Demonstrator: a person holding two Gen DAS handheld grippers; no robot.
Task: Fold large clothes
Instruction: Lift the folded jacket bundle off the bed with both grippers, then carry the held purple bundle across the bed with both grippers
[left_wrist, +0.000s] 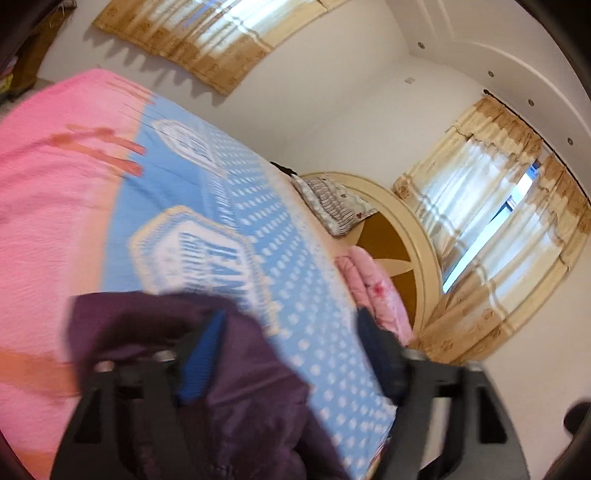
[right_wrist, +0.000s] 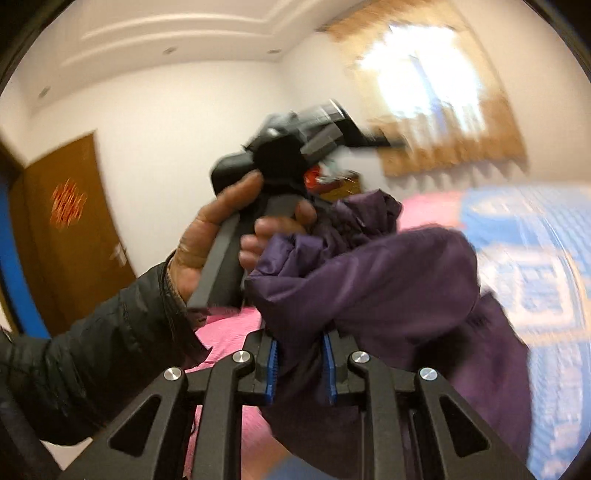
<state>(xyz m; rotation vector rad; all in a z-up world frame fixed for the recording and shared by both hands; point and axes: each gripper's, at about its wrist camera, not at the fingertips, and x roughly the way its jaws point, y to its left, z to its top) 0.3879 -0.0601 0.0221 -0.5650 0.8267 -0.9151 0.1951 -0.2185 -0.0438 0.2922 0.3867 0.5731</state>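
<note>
A dark purple jacket hangs bunched above the bed. My right gripper is shut on a fold of it, the blue pads pressing the cloth from both sides. In the left wrist view my left gripper stands wide open. The purple jacket drapes against its left blue pad, and the right finger is clear of the cloth. In the right wrist view a hand in a dark sleeve holds the left gripper's handle just behind the jacket. Both views are blurred.
Below lies a bed with a pink and light-blue patterned cover. At its head are a patterned pillow, a folded pink quilt and a round cream headboard. Curtained windows line the walls. A brown door stands left.
</note>
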